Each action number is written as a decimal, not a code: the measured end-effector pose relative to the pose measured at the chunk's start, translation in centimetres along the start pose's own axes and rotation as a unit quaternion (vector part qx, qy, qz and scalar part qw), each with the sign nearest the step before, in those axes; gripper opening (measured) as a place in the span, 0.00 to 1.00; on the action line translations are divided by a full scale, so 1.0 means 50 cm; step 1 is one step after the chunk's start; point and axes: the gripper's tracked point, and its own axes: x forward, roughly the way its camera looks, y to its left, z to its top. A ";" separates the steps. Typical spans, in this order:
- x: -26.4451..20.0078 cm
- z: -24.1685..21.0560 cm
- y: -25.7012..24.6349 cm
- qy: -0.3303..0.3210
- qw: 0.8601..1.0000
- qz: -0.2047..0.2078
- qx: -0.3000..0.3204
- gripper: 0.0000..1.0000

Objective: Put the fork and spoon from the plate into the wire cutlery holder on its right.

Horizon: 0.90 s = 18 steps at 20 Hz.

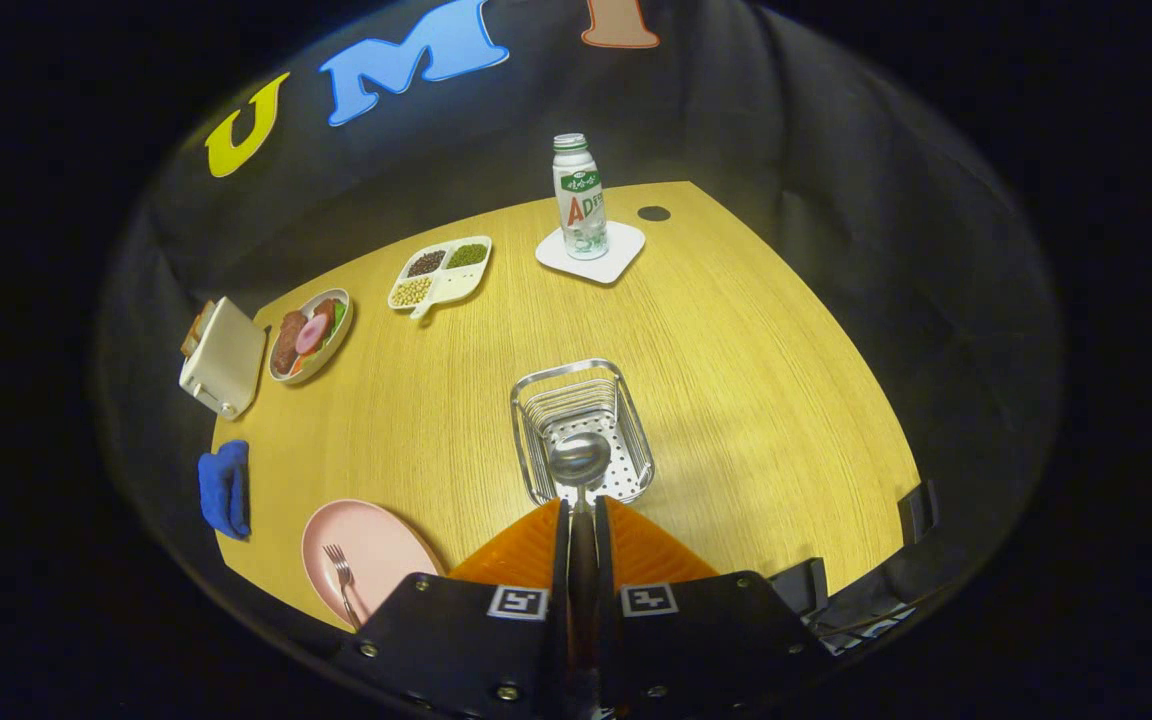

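The gripper (581, 512) is clenched on the spoon (579, 462), handle running back between the fingers, bowl pointing ahead over the holder (582, 430); beside the fingers the fork (343, 582) lies on the pink plate (376, 545), tines pointing away; farther off, a bottle (579, 197) stands on a coaster (622, 252).

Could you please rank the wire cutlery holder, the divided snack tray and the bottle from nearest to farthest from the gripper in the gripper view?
The gripper is shut on the spoon.
1. Wire cutlery holder: just ahead of the fingers, under the spoon's bowl.
2. Divided snack tray: well beyond the holder, off to the left.
3. Bottle: farthest, standing on a white coaster near the table's far edge.
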 end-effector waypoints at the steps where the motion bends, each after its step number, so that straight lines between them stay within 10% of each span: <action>1: -0.001 0.009 0.007 -0.011 1.000 0.005 0.004 0.18; 2: -0.001 0.015 0.006 -0.020 1.000 0.002 0.005 0.38; 6: -0.037 0.056 0.015 -0.063 0.998 0.008 0.009 0.56; 18: -0.101 0.014 0.222 -0.093 0.990 0.101 -0.029 0.56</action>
